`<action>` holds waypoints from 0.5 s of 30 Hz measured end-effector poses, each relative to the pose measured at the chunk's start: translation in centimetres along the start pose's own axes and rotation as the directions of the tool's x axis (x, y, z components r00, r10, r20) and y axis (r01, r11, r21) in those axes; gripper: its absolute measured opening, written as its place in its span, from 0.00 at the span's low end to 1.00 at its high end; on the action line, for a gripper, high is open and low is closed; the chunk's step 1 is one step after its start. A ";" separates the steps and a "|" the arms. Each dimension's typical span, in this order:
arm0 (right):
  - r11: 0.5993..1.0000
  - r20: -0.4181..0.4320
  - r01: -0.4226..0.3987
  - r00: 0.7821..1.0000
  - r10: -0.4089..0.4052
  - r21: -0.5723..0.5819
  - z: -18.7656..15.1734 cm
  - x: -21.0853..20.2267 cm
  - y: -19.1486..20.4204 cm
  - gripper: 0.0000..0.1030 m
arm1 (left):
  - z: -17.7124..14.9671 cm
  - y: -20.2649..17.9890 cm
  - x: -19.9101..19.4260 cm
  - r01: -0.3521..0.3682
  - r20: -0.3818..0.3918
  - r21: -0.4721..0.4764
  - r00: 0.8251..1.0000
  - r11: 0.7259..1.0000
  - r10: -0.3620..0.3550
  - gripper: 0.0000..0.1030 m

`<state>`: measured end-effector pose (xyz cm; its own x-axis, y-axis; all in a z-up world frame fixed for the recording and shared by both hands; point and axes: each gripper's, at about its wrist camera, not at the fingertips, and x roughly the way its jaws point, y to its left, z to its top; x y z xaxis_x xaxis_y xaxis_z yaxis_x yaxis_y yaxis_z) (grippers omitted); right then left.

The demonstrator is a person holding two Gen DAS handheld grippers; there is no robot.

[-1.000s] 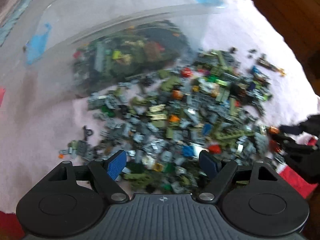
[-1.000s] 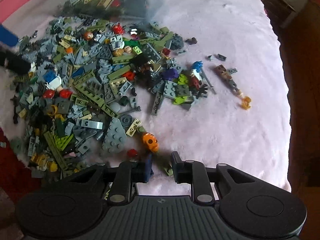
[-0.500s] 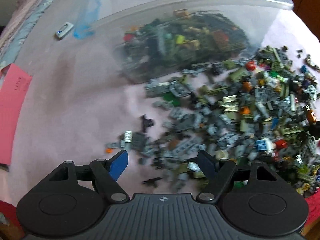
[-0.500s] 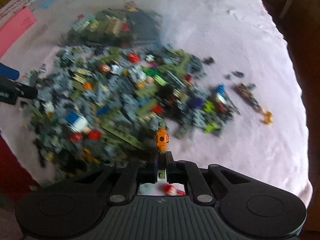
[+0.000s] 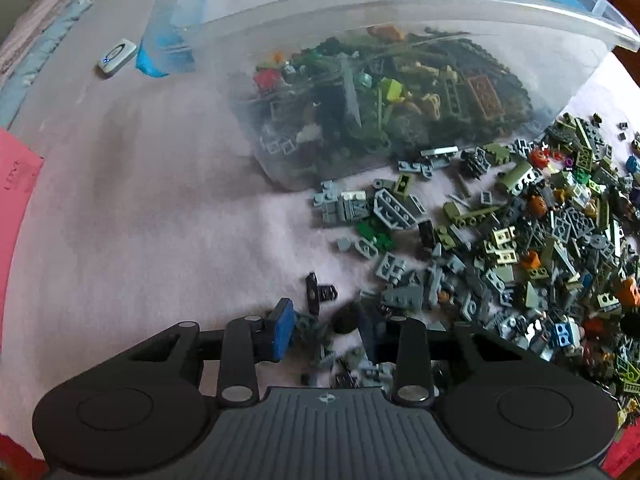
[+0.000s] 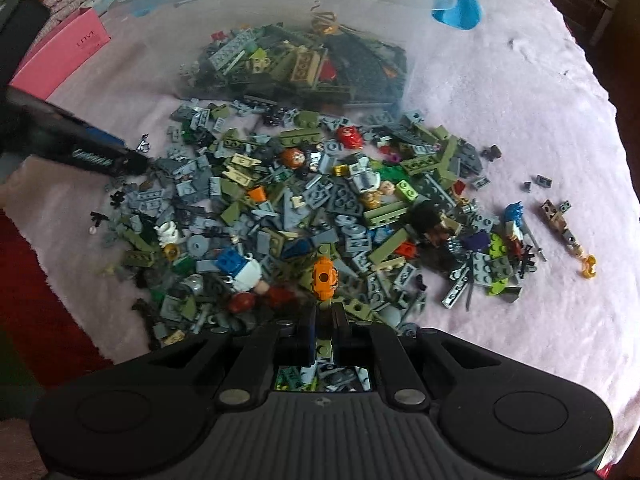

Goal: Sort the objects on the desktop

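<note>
Right claw [image 6: 323,322] tight on an olive strip with orange piece [image 6: 324,274]; left claw [image 5: 326,332] closing, narrow, around small grey bricks [image 5: 320,330].

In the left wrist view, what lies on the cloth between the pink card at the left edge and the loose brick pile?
Nothing: the left wrist view shows only bare pinkish cloth between the pink card and the brick pile.

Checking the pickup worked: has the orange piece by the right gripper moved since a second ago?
Yes. The orange piece left the pink cloth and now rides over the brick pile, clamped in the right gripper.
</note>
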<state>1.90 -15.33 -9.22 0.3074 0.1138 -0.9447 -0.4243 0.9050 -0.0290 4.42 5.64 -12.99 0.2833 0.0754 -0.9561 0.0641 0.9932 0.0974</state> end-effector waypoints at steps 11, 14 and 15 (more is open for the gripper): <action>1.000 -0.013 0.002 1.000 -0.002 0.018 1.0 0.5 1.5 0.08 | 0.9 1.4 1.2 0.093 -0.014 -0.032 0.996 0.995 -0.093 0.27; 1.000 -0.015 0.002 1.000 -0.002 0.019 1.1 0.6 1.8 0.08 | 0.8 2.2 1.4 0.121 -0.019 -0.082 0.992 0.989 -0.123 0.18; 1.000 -0.016 0.002 1.000 -0.002 0.020 1.1 0.6 1.9 0.08 | 0.6 2.3 1.3 0.124 -0.015 -0.086 0.992 0.989 -0.126 0.18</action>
<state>2.19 -13.11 -9.48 0.2945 0.1056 -0.9498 -0.4065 0.9133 -0.0245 5.53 7.93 -13.85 0.2581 -0.0489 -0.9649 0.0166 0.9988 -0.0462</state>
